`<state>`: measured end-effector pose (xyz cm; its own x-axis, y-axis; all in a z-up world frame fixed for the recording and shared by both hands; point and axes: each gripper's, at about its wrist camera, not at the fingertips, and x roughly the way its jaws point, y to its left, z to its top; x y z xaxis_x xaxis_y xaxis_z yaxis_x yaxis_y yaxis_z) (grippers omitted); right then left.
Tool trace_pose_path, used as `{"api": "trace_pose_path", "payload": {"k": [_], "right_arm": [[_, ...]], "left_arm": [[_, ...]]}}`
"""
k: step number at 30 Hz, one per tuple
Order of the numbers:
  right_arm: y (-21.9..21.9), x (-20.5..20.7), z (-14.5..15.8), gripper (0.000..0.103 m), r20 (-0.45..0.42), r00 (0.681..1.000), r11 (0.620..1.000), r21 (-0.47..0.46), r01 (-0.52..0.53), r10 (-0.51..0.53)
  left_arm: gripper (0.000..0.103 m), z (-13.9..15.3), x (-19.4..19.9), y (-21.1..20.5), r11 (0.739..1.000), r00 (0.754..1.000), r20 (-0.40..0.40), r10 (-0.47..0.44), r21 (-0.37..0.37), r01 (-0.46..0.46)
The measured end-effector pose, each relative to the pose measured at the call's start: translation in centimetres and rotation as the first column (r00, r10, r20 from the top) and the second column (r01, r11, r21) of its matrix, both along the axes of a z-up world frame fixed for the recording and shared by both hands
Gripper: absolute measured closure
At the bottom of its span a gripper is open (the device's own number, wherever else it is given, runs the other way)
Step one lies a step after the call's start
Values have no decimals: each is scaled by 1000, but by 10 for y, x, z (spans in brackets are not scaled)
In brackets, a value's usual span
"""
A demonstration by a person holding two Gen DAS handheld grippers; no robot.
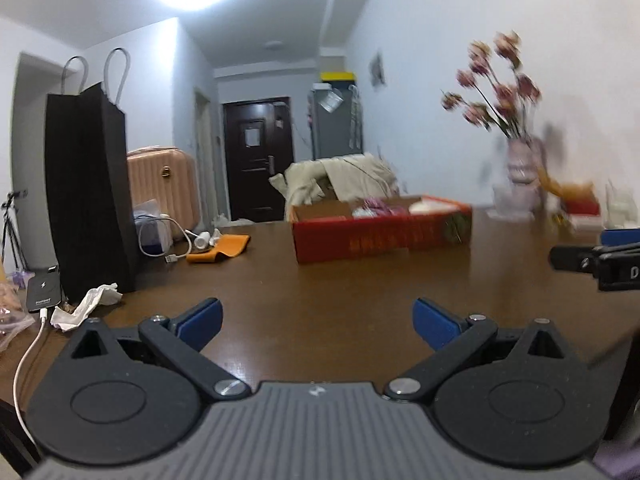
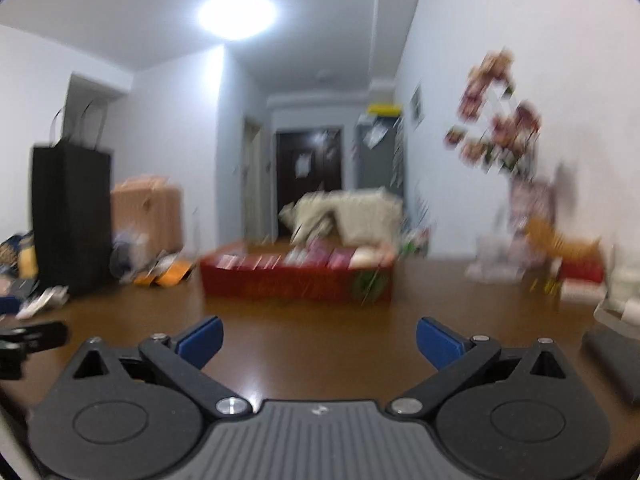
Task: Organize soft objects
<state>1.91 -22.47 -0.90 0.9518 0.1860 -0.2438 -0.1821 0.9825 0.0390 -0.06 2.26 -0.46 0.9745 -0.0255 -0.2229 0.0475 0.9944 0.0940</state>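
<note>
A red cardboard box (image 1: 380, 236) stands on the brown table (image 1: 320, 300), with pink and white soft things (image 1: 376, 205) showing over its rim. My left gripper (image 1: 318, 320) is open over bare table, well short of the box, nothing between its blue pads (image 1: 202, 320). In the right wrist view, blurred by motion, the same red box (image 2: 296, 284) lies ahead. My right gripper (image 2: 318, 340) is open and empty too. An orange cloth (image 1: 222, 250) lies left of the box. The right gripper's tip (image 1: 592, 260) shows at the left view's right edge.
A tall black paper bag (image 1: 88, 200) stands at the left, with a white cable (image 1: 168, 240), a crumpled tissue (image 1: 88, 306) and a power bank (image 1: 42, 292) near it. A vase of pink flowers (image 1: 516, 160) and small boxes (image 1: 580, 208) crowd the far right. A beige cloth pile (image 1: 340, 178) sits behind the box.
</note>
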Motion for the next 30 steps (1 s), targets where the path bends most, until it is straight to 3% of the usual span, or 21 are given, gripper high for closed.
{"api": "trace_pose_path", "payload": {"k": [4, 30], "right_arm": [[6, -3, -8, 0, -52, 999, 999, 40, -1, 3], [1, 7, 2, 0, -76, 997, 998, 55, -26, 30]], "left_arm": [[0, 5, 1, 8, 998, 999, 11, 35, -55, -34], [0, 11, 1, 6, 998, 1000, 10, 21, -61, -21]]}}
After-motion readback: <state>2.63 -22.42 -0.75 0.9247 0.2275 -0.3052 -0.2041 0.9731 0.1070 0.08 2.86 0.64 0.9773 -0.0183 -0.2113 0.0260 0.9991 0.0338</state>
